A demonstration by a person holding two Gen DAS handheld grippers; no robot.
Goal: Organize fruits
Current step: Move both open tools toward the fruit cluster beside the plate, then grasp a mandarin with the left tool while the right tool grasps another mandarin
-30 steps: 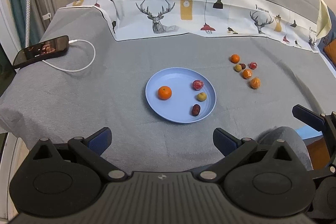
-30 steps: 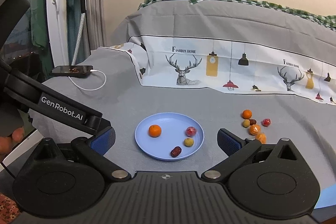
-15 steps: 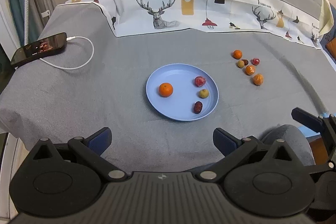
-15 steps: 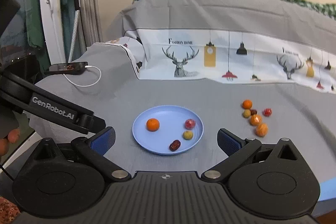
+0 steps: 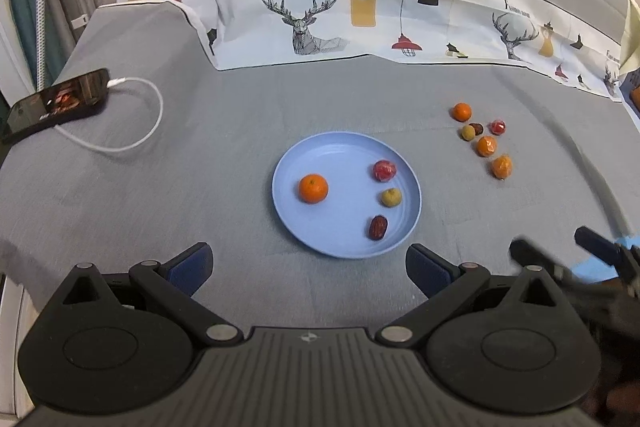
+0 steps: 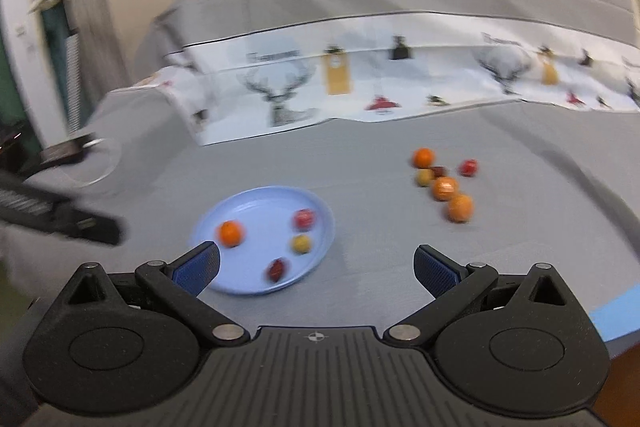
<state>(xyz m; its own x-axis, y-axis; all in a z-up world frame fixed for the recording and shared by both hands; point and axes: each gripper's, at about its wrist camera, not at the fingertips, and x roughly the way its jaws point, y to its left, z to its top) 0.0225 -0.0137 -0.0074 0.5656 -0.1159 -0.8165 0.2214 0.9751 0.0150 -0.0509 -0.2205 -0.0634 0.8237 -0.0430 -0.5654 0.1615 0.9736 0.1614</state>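
Smooth matt plate [image 5: 400,163], woven cloth [image 5: 224,163]

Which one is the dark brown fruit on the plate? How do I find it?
Find the round blue plate in the middle of the grey cloth. Look at the plate's near right edge, closest to the grippers. The date lies there: small, oval, wrinkled and dark reddish brown, while its neighbours are round and orange, red or yellow.
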